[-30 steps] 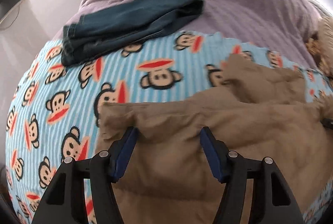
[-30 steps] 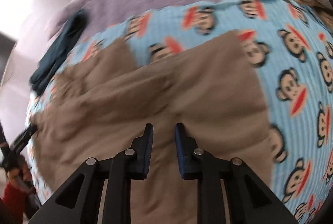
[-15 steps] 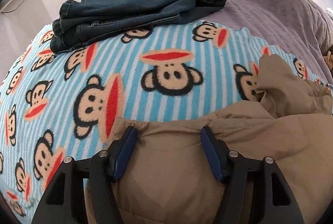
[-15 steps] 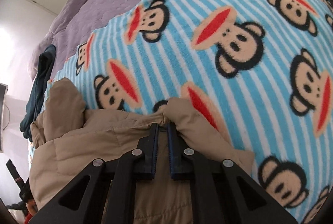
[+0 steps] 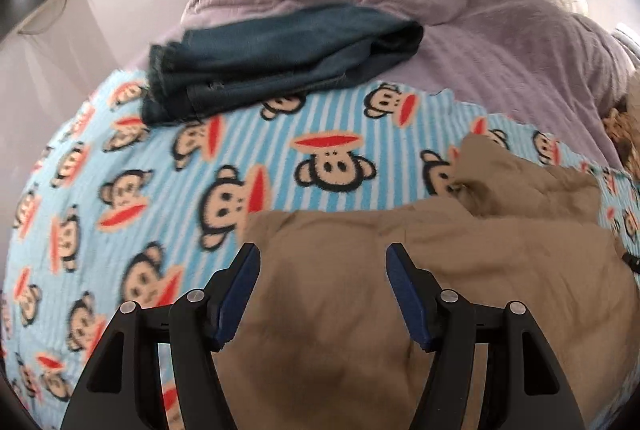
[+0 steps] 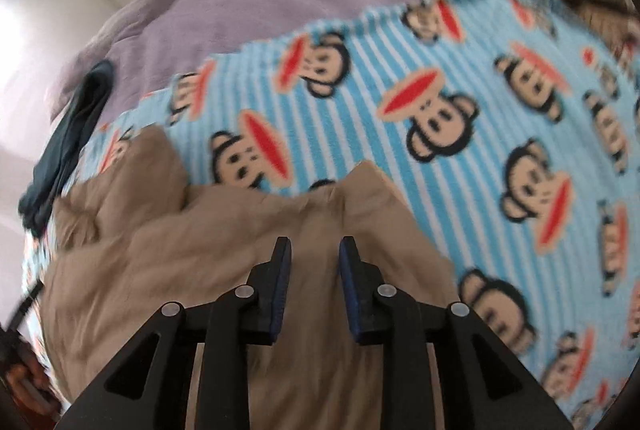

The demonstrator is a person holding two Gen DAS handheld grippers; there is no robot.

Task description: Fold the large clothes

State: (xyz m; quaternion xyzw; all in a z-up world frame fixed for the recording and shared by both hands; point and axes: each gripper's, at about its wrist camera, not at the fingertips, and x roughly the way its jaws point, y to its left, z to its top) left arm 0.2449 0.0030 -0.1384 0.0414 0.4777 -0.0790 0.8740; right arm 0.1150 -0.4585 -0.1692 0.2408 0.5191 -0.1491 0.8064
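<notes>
With the tan jacket [image 5: 420,294] lying bunched on the monkey blanket [image 5: 160,190] and both the left gripper [image 5: 322,262] and right gripper [image 6: 314,254] apart and empty above it, the next fold likely needs each pinching a corner evenly, clear of the jeans [image 5: 272,54]

1. The puffy tan quilted jacket [image 5: 460,270] is plain sandy brown all over, with no print.
2. The striped fleece blanket [image 5: 160,190] has light blue and white stripes, strewn with tan-faced monkey heads that have black ears and wide red mouths.
3. The folded denim jeans [image 5: 280,50] are a dark teal blue.
4. The fuzzy lilac bedspread [image 5: 500,42] is a plain pale purple.
5. Each hand-held gripper, left [image 5: 323,292] and right [image 6: 315,288], has a black frame with dark blue pads [image 5: 404,294].
</notes>
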